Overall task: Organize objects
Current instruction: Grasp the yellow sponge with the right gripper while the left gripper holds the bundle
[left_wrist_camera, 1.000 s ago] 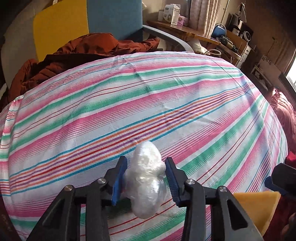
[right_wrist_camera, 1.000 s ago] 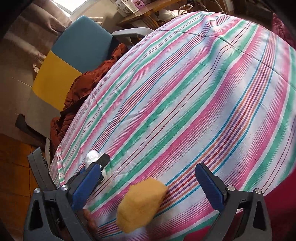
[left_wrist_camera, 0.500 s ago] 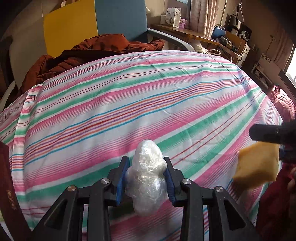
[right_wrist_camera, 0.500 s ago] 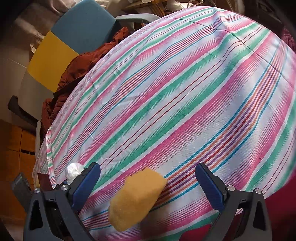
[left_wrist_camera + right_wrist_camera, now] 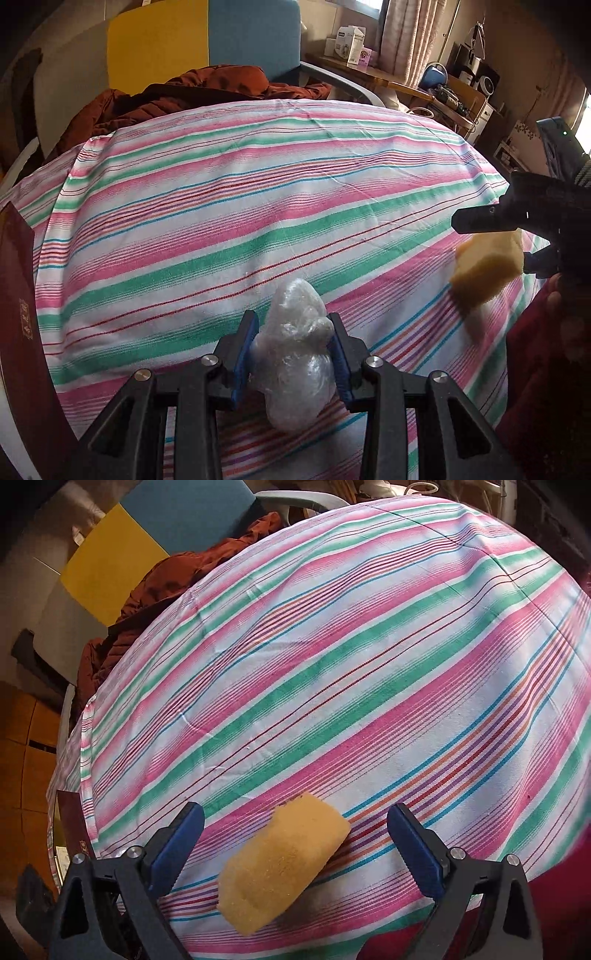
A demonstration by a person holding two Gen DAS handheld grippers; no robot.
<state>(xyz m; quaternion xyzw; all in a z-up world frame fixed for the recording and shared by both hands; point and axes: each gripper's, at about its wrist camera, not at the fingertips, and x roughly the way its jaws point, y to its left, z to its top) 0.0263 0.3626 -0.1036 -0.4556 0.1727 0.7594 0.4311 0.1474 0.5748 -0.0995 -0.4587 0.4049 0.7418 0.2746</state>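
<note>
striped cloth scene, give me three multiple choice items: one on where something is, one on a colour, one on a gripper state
1. Where is the yellow sponge?
A. between the right hand-held gripper's pads
B. on the chair
C. on the far shelf

2. What colour are the pads of the left hand-held gripper?
A. red
B. blue
C. white

3. How does the left hand-held gripper stand?
A. wide open and empty
B. shut with nothing in it
C. shut on the clear plastic bundle

Answers: 1 A, the sponge sits in the gap between the right pads, neither touching it; 2 B, both pads are blue; 3 C, both pads press the bundle's sides over the striped cloth.
</note>
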